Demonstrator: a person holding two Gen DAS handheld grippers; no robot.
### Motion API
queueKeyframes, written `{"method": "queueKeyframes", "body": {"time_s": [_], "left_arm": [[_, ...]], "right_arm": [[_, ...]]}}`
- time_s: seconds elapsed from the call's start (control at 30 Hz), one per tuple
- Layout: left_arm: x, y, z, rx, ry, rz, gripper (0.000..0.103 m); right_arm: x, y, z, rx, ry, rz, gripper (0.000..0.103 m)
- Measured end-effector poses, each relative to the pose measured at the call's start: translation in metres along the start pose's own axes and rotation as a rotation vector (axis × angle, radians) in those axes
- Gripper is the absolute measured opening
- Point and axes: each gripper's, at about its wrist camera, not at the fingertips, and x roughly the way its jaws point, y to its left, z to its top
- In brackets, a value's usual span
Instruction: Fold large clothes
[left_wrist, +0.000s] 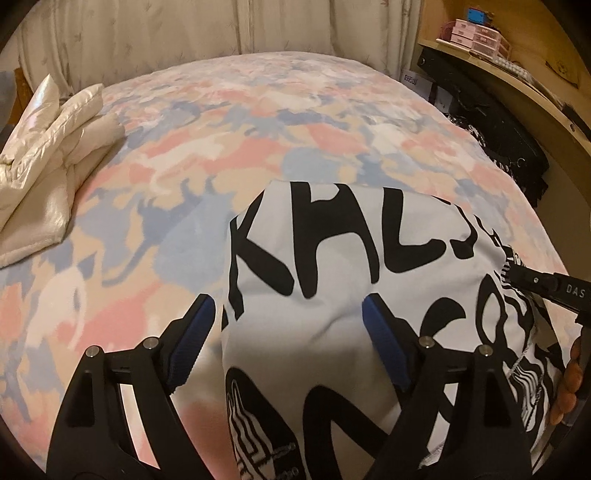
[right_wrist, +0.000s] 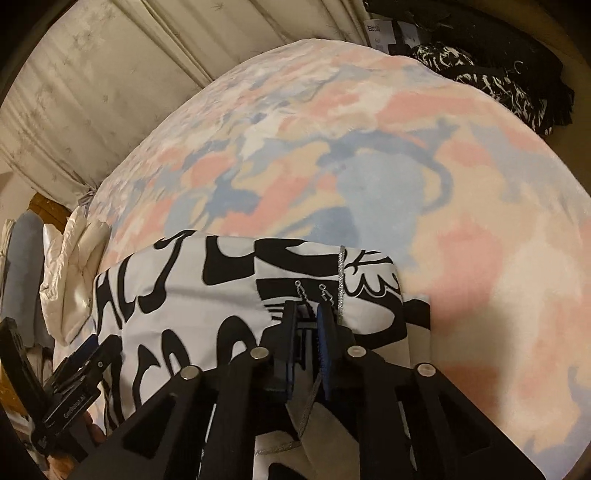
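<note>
A white garment with big black letters (left_wrist: 332, 288) lies on the bed blanket (left_wrist: 258, 122), which has a pattern of pink, blue and cream, and it is at the near part of the blanket, close to both tools. Its far edge looks like a straight fold. The left gripper (left_wrist: 288, 314) hangs over the left part of this garment with its two blue pads (left_wrist: 195, 325) spread wide apart; one pad is beside the garment's left border, above the blanket, and the other is above the printed cloth, so nothing is held between them. The right gripper (right_wrist: 306, 325) is at the right part of the garment, and its jaws are pressed almost together on the cloth, next to a thin silver cord (right_wrist: 341, 273) that runs over the garment's fold. A shiny white puffer jacket (left_wrist: 48, 147) lies folded far left of the garment, at the blanket's border. A dark black-and-white cloth (right_wrist: 491, 81) lies beyond the garment at the far right corner, and pale curtains (left_wrist: 184, 33) hang behind the bed.
</note>
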Motion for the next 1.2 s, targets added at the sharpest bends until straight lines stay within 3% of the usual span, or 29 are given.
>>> {"method": "queueKeyframes", "body": {"time_s": [0.33,0.4,0.47,0.53,0.7,0.87,1.2], "left_arm": [[-0.06,0.0,-0.004,-0.021,-0.011,-0.057,0.08],[-0.075,0.0,-0.006,-0.028,-0.022,-0.065,0.08],[-0.09,0.0,-0.009,-0.033,-0.027,-0.071,0.08],[-0.104,0.0,-0.012,-0.038,-0.033,-0.072,0.08],[-0.133,0.005,-0.022,-0.056,-0.039,-0.086,0.08],[-0.154,0.007,-0.033,-0.056,-0.031,-0.111,0.08],[-0.145,0.008,-0.048,-0.086,0.049,-0.165,0.081]], "right_arm": [[-0.077,0.029,-0.012,-0.099,-0.036,0.03,0.029],[-0.095,0.035,-0.015,-0.124,-0.048,0.036,0.036],[-0.112,0.042,-0.02,-0.15,-0.064,0.044,0.054],[-0.131,0.05,-0.026,-0.18,-0.081,0.054,0.063],[-0.166,0.069,-0.041,-0.261,-0.082,0.068,0.067],[-0.192,0.084,-0.06,-0.349,-0.08,0.057,0.08],[-0.189,0.076,-0.077,-0.381,-0.015,0.03,0.085]]}}
